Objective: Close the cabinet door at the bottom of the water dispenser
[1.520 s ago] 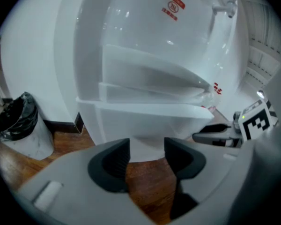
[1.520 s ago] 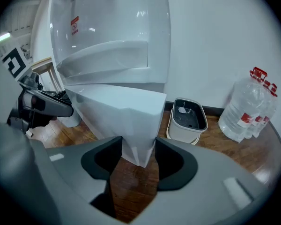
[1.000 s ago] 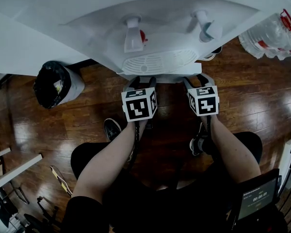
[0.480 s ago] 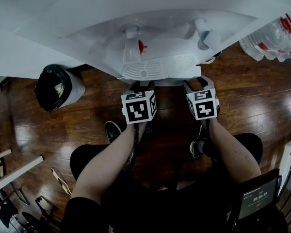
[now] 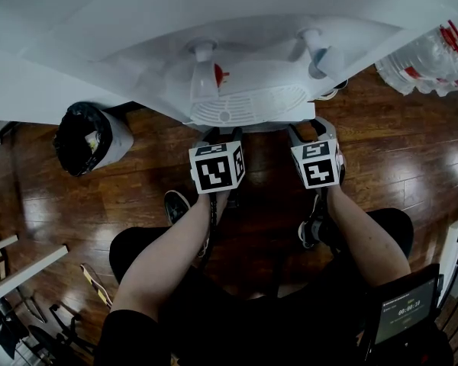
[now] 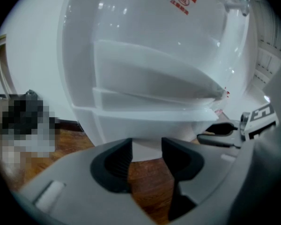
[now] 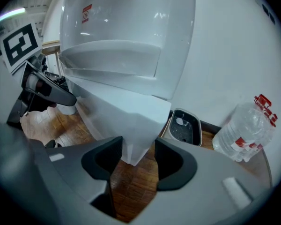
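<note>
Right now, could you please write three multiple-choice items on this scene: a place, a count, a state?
1. In the head view, the black-lined bin stands where? A left of the water dispenser B right of it C behind the person
2. How many taps does the dispenser have? A one B two C four
3. The right gripper has its fingers: A shut tight B apart, gripping nothing C clamped on a bottle
1 A, it sits at the dispenser's left; 2 B, one red-marked, one bluish; 3 B, floor shows between them.
</note>
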{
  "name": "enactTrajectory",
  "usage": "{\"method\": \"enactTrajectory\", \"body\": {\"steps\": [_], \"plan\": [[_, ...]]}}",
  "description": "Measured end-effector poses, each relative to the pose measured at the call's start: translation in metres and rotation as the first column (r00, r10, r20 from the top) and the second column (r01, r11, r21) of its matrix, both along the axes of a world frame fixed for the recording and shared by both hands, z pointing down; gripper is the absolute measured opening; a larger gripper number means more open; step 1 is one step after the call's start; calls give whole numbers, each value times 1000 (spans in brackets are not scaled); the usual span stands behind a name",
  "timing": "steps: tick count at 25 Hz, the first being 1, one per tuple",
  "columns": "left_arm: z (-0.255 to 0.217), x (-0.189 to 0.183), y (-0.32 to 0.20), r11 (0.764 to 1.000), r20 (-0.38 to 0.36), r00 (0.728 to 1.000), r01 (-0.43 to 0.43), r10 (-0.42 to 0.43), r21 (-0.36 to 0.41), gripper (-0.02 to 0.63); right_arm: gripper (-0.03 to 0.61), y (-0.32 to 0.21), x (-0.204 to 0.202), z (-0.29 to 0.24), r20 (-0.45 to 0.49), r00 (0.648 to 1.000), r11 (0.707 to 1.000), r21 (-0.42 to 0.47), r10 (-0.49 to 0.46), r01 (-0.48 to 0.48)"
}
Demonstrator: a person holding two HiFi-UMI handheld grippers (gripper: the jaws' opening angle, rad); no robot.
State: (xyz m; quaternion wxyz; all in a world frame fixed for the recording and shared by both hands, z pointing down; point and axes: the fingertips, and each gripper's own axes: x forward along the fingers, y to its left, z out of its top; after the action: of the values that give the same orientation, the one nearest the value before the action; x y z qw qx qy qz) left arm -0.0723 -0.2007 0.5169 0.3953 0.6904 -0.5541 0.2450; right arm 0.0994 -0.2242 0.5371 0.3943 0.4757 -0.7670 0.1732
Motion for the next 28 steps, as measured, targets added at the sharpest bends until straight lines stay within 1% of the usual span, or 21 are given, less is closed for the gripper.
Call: {"method": "enactTrajectory", "body": {"steps": [3, 19, 28], "plan": [[-1, 0, -2, 1000, -1, 1000, -6, 6, 5, 210, 218, -6, 0, -3, -7, 1000, 1000, 17, 8, -8], [-2, 0, -4, 1000, 9, 1000, -24, 24, 7, 203, 218, -16, 0, -5, 10, 1000, 999, 24, 26, -26], [-4, 1, -5, 1000, -3, 1000, -17, 17, 6, 195, 215, -21, 0, -7, 9, 999, 999, 29, 37, -37]]}}
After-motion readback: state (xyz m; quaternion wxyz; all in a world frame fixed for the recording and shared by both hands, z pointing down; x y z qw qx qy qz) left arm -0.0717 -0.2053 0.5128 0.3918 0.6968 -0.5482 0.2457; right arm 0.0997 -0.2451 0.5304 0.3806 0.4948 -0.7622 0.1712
